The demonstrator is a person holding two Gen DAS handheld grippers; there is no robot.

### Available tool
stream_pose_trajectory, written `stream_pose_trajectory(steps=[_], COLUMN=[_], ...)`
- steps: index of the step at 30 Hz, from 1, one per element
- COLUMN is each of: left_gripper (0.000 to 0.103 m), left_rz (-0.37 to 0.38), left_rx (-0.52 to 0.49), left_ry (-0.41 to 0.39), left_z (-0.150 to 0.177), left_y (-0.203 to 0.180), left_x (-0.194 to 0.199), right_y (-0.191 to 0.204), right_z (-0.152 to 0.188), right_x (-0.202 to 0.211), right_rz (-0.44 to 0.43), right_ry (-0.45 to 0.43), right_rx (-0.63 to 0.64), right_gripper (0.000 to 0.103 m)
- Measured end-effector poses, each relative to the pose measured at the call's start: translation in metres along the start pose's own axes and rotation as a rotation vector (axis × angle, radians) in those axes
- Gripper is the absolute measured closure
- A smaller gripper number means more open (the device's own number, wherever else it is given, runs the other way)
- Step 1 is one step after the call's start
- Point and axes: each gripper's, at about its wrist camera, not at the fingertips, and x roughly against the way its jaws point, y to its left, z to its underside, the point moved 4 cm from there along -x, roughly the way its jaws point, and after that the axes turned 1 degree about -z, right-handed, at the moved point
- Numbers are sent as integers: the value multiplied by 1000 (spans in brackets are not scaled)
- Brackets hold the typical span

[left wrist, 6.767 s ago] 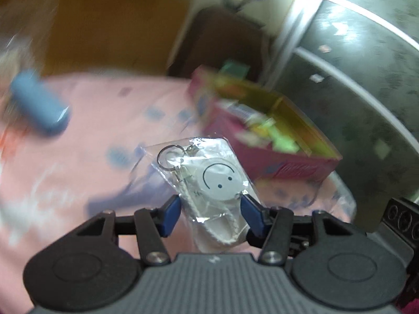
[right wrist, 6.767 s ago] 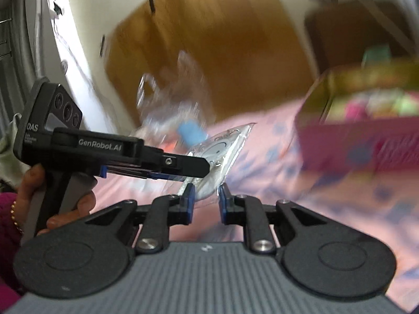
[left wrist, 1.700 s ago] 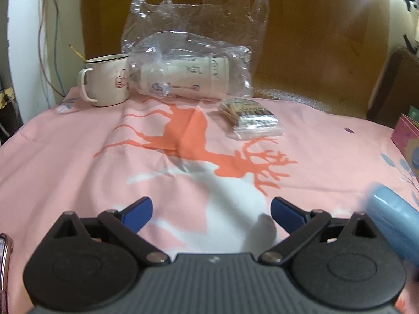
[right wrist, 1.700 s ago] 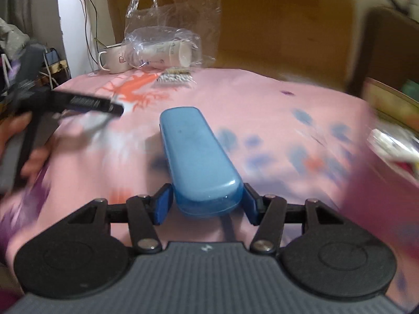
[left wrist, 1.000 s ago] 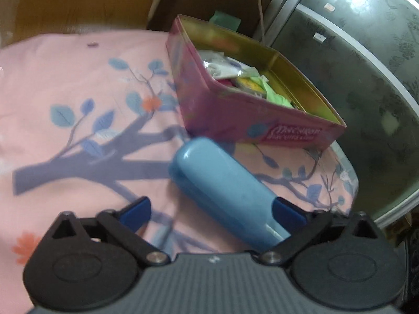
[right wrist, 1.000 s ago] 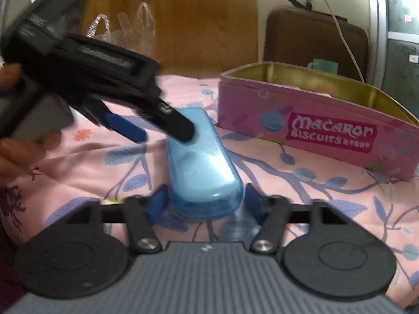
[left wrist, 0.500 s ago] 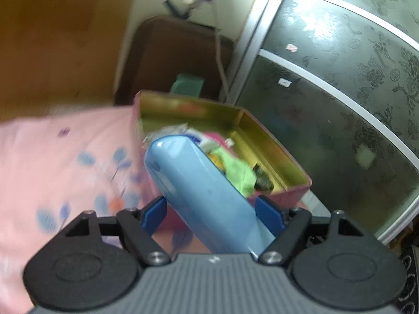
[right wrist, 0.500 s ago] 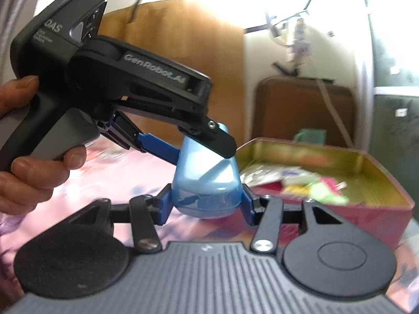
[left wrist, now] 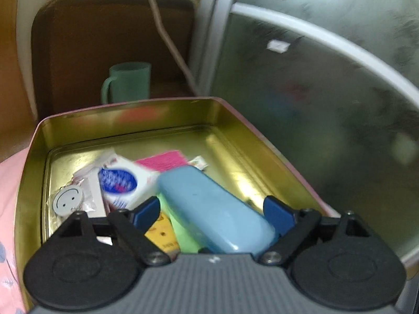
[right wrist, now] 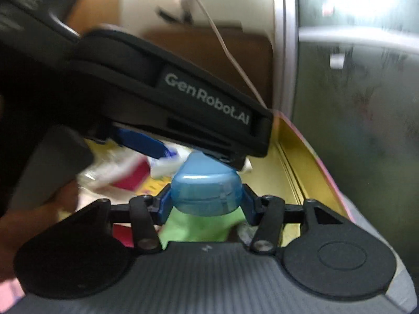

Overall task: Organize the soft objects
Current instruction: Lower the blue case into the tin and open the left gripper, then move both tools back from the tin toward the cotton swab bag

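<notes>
Right tongs [right wrist: 205,204] are gripping the blue case [left wrist: 209,209] over the tin [left wrist: 31,157]; left tongs [left wrist: 212,210] are opening, straddling it.

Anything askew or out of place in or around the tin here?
The blue case sits slanted over the tin, atop the loose packets, one end clamped by the right gripper; the left gripper, jaws opening, straddles it. Nothing spilled.

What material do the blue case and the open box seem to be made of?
Blue case: probably hard plastic, smooth and slightly glossy, with a moulded seam visible at its end in the right wrist view. Box: likely tin, with a shiny golden reflective inside and thin rolled rim.
</notes>
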Motion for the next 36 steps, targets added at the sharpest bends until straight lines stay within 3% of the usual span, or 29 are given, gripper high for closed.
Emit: stream_pose_trajectory(steps=[2, 5, 10, 15, 25, 36], left_gripper=[14, 14, 13, 12, 9, 8], left_rz=[-43, -34, -111, -164, -311, -424], left_rx=[12, 54, 4, 22, -71, -32], left_ry=[18, 20, -53, -94, -128, -131], left_z=[0, 7, 21, 46, 113, 162], left_y=[3, 12, 22, 28, 20, 70], left_x=[-13, -6, 35, 83, 152, 193], right_y=[-4, -5, 4, 7, 37, 103], right_z=[1, 8, 20, 28, 53, 51], right_x=[-4, 17, 71, 109, 128, 129], right_rz=[-25, -48, -45, -56, -133, -218], right_ry=[15, -66, -179, -231, -128, -59], right_rx=[-50, -93, -138, -196, -277, -193], right_gripper=[45, 35, 35, 35, 35, 35])
